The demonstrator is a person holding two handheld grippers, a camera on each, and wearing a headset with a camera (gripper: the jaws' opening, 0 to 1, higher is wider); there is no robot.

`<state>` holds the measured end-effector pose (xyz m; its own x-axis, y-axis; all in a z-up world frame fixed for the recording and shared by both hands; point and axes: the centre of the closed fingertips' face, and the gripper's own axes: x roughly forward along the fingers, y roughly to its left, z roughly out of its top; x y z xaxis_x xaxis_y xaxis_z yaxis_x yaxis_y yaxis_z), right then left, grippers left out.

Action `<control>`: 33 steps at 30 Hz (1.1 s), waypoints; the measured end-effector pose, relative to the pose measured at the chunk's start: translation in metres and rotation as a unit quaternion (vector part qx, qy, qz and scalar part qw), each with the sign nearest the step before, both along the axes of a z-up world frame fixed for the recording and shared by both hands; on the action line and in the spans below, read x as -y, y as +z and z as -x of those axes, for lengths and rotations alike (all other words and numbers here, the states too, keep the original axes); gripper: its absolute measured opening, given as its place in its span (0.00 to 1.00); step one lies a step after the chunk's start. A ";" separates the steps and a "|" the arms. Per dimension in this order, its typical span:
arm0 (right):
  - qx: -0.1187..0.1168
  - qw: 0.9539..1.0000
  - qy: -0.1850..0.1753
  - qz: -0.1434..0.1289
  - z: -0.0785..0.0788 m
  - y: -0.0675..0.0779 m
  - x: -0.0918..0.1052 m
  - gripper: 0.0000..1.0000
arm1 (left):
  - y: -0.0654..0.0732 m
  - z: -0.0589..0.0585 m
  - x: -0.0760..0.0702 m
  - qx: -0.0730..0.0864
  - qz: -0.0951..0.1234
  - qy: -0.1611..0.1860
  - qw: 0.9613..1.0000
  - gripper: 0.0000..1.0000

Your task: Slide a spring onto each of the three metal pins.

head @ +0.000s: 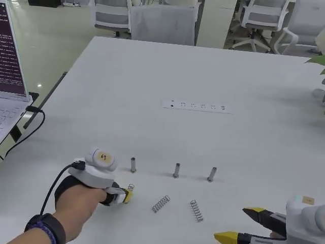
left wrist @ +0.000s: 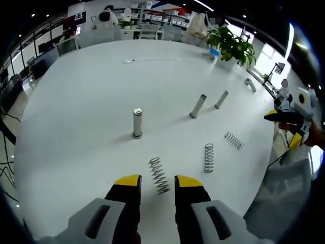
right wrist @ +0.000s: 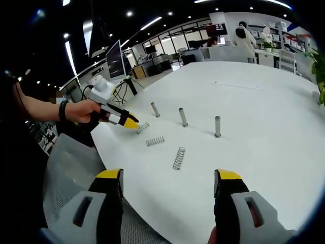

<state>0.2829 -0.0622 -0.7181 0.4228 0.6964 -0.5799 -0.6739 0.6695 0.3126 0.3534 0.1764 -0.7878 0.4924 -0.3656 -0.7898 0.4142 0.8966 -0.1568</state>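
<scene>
- Head view: the right gripper (head: 237,223) hovers at the near edge of the table (head: 203,66), jaws spread wide and holding nothing. I judge it is parked there to leave the other hand room.
- The left gripper (head: 125,195) is held low over the table with its tip at the first spring (head: 131,187), which lies just in front of the left pin (head: 133,164).
- The middle pin (head: 176,170) and right pin (head: 212,174) stand upright in the same row. All three pins are bare, so no step is done yet.
- The second spring (head: 161,203) and third spring (head: 196,210) lie flat in front of the pins, apart from each other.
- Left gripper view: the jaws stand on either side of the first spring with a gap on each side, so this gripper is released and not yet grasping. The spring lies roughly along the jaws, with the left pin straight ahead; that probably suits a short carry.
- Right gripper view: its own jaws are wide apart and empty above the near table edge. The third spring lies nearest ahead, likely its own pick.
</scene>
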 end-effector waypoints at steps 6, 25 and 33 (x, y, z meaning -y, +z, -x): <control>-0.001 1.000 0.003 0.002 0.001 -0.001 0.000 0.72 | -0.006 0.001 0.002 -0.004 -0.001 0.002 1.000 0.16; -0.003 1.000 0.007 0.005 0.002 -0.003 0.000 0.72 | -0.019 0.005 0.001 -0.014 -0.022 -0.005 1.000 0.10; -0.006 1.000 0.010 0.007 0.003 -0.004 -0.002 0.72 | -0.019 0.006 -0.001 -0.009 -0.035 -0.015 0.999 0.03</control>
